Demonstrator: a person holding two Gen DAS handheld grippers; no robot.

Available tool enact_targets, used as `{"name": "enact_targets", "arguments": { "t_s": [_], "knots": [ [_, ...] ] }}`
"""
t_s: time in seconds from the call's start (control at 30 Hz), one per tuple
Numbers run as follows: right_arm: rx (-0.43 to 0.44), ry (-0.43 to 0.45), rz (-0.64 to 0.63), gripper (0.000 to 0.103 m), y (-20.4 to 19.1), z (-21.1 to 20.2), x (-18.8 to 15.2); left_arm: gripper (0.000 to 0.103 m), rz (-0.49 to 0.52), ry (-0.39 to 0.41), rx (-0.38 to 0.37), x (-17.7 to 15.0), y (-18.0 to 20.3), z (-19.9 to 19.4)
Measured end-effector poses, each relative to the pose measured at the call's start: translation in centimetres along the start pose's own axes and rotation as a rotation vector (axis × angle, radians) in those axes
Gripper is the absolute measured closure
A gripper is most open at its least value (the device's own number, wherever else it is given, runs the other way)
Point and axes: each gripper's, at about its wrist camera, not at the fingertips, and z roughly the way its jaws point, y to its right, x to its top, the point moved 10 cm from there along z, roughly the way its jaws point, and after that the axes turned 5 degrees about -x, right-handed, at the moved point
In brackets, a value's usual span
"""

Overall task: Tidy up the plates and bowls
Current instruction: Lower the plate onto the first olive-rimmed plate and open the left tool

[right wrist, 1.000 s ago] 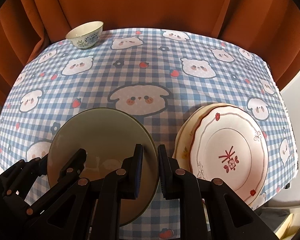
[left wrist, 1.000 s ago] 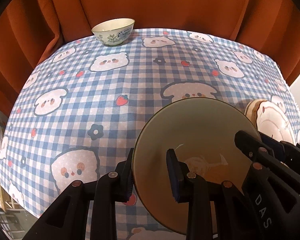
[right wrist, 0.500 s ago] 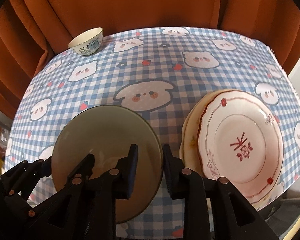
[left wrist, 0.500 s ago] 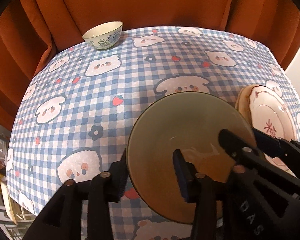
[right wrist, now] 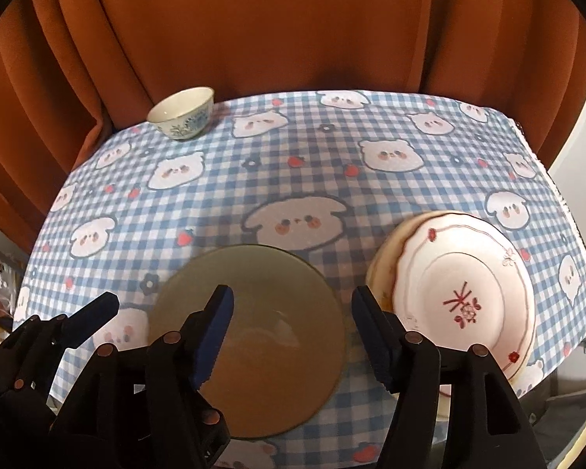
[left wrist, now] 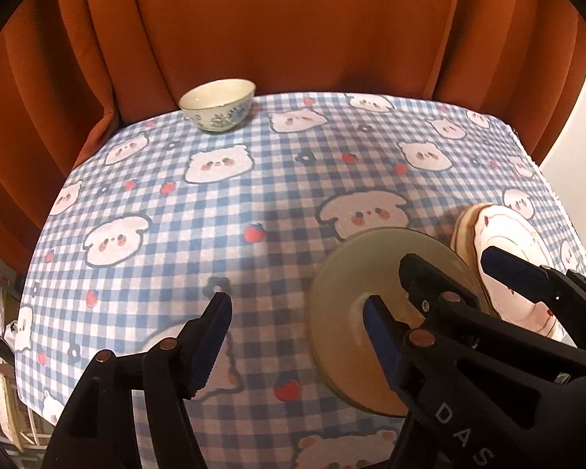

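Note:
An olive-green glass plate (left wrist: 355, 269) (right wrist: 254, 285) lies flat on the checked tablecloth near the front edge. My left gripper (left wrist: 295, 305) (right wrist: 64, 320) hangs over its left rim and my right gripper (right wrist: 293, 295) (left wrist: 449, 262) over its right rim. Both pairs of jaws are opening, with a rim below the gap and no pad touching it. To the right, a white plate with red flowers (right wrist: 465, 297) (left wrist: 504, 234) rests on a cream plate (right wrist: 383, 269). A small white bowl with blue flowers (left wrist: 217, 105) (right wrist: 181, 111) stands at the far left corner.
The table (right wrist: 312, 148) wears a blue-and-white cloth printed with bears and strawberries. An orange curtain (right wrist: 293, 31) hangs close behind it. The stacked plates sit near the table's right edge, with a pale wall beyond. Shelving shows low on the left.
Both grippers were shut on the olive plate's rims; their jaws have spread and let go. Both have risen and drawn back a little, and the plate now lies on the cloth.

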Motion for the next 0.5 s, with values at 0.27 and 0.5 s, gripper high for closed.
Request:
{"name": "enact_targets", "arguments": {
  "t_s": [0.27, 0.5],
  "knots": [
    [-0.025, 0.030, -0.009, 0.036, -3.9, -0.8, 2.2, 0.031, -0.005, 0.034, -0.008, 2.1, -4.3, -1.2],
    [-0.045, 0.049, -0.006, 0.036, -8.3, -1.3, 5.3, 0.031, 0.007, 0.059, -0.024, 4.7, -8.4, -1.9]
  ]
}}
